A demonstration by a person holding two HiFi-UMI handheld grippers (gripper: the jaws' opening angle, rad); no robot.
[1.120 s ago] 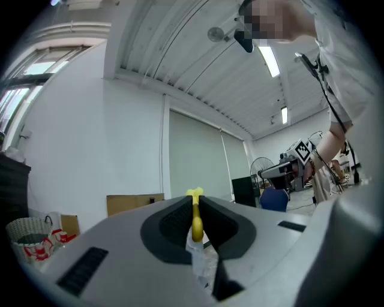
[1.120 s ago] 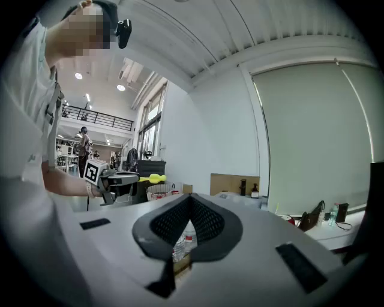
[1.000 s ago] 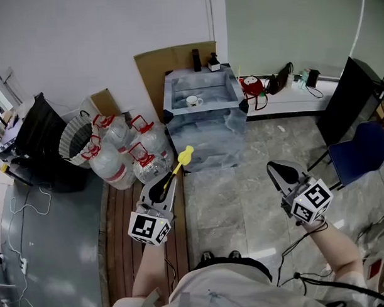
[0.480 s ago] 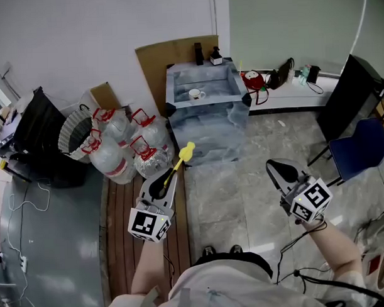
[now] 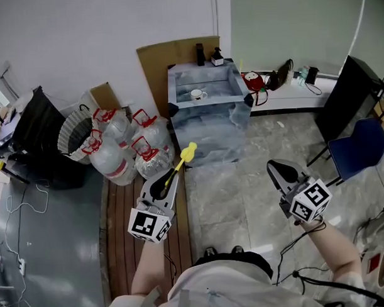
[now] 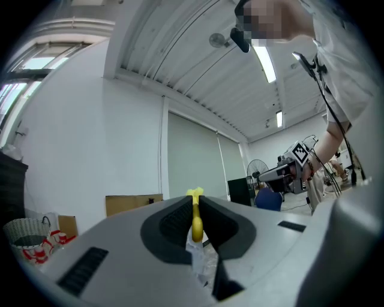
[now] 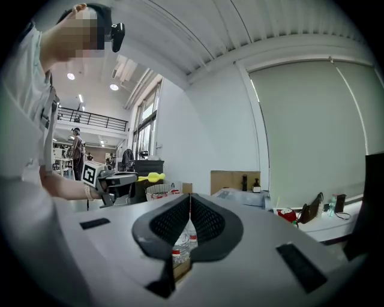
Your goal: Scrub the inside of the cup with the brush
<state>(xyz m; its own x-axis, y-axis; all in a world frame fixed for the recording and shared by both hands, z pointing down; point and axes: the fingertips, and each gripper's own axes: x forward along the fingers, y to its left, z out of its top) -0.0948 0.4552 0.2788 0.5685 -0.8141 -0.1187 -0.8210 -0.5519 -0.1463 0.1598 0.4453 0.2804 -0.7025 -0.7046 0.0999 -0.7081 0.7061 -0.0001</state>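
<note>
1. Little had shifted since a second earlier: both grippers kept their places in the head view, while the tub and the cup sat slightly higher and further right in frame.
2. My left gripper (image 5: 172,175) was clamped on the yellow plastic brush (image 5: 181,160). The handle was pinched between the pads and the head projected forward beyond the tips.
3. My right gripper (image 5: 277,167) had its jaws pressed together with nothing between them.
4. The white handled cup (image 5: 198,93) sat inside the pale blue-grey rectangular tub (image 5: 210,136), ahead of both grippers and well apart from them.
5. Clear water jugs with red caps (image 5: 119,152) stood on the floor just left of the tub.
6. A brown cardboard sheet (image 5: 157,63) leaned on the wall behind the tub.
</note>
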